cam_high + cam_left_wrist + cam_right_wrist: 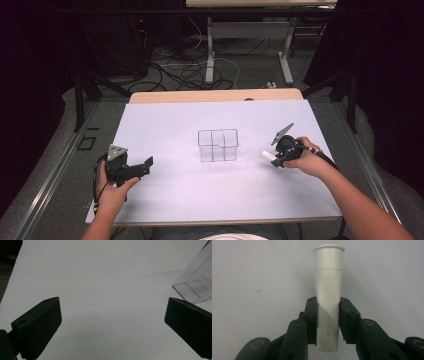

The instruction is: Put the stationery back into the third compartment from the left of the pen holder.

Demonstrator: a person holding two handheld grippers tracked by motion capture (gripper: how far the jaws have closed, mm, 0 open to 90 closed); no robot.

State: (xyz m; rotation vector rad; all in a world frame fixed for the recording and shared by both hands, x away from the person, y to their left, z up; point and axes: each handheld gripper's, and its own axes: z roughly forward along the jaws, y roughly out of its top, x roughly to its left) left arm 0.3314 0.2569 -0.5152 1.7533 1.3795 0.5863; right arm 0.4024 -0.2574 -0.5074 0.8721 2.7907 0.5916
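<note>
The white plastic glue tube (328, 295) sits pinched between the jaws of your right claw (328, 322), its pads pressed against both sides of the lower body. In the right gripper view the tube stands up out of the grip, a plain matte white, with a wider flared cap at the far end and a seam line just under it. Small grey lettering runs along the body near the flat crimped end; it is too faint to read with certainty. The pads hide part of the tube's sides.

In the high view the tube (267, 155) shows as a short pale stub sticking out of your right claw (276, 156) toward the middle of the desk, just above the white sheet (165, 125) that covers the desk. Your right hand (306, 159) wraps the handle, forearm coming in from the lower right corner.

The clear plastic box with inner dividers (218, 145) stands in the centre of the sheet, apart from the tube on its left. In the left gripper view this box (197, 282) is cut off by the right edge.

Your left claw (112, 322) is spread wide with nothing between the jaws. Your left hand (112, 192) holds it low at the left of the sheet.
</note>
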